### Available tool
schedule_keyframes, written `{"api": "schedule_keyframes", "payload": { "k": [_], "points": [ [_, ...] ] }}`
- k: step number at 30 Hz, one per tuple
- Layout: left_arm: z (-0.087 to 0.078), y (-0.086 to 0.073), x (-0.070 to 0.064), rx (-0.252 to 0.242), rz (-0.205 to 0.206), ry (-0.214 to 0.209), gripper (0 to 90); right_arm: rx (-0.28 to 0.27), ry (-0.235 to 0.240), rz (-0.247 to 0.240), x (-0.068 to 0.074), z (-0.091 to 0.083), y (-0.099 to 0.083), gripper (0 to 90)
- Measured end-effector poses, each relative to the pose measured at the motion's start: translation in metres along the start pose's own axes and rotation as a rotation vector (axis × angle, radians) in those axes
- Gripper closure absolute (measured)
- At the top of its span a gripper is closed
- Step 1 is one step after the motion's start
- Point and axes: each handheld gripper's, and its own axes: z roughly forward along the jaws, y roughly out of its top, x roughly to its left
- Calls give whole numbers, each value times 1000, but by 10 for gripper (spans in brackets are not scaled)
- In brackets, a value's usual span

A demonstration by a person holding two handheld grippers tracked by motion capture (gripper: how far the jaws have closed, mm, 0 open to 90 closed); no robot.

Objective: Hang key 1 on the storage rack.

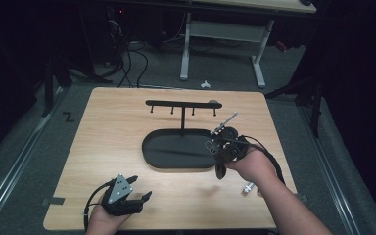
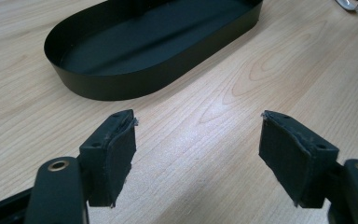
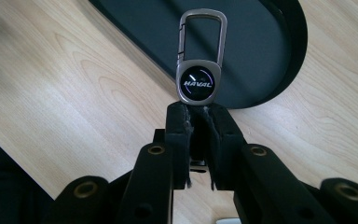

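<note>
My right gripper point(image 3: 198, 109) is shut on a metal keychain point(image 3: 199, 74), a round HAVAL badge with a carabiner loop sticking up past the jaws. In the high view the right gripper point(image 1: 223, 136) hovers at the right end of the black oval tray point(image 1: 152, 149), the keychain point(image 1: 226, 122) pointing up toward the rack. A black rack point(image 1: 182, 104) with small hooks stands on a post rising from the tray. My left gripper point(image 1: 141, 188) rests near the table's front left edge, open, nothing between its pads point(image 2: 116, 154). The tray point(image 2: 121, 86) lies ahead of it.
A small silver object point(image 1: 247, 188) lies on the wooden table point(image 1: 107, 127) by the right forearm. Another silver item point(image 2: 356, 3) peeks in at the left gripper view's top right. Behind the table stand a white desk frame point(image 1: 259, 63) and floor cables point(image 1: 127, 58).
</note>
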Motion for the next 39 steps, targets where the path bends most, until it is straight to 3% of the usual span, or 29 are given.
{"api": "schedule_keyframes", "payload": {
  "k": [25,27,39],
  "points": [
    [-1,0,-1,-4,3,3,257,-39,-26,4,-7,-5,40,809],
    [0,0,-1,-2,1,2,256,-45,-19,28,-7,-5,44,809],
    [-1,0,0,11,1,-3,256,-67,-34,19,-13,-9,67,809]
  ]
}}
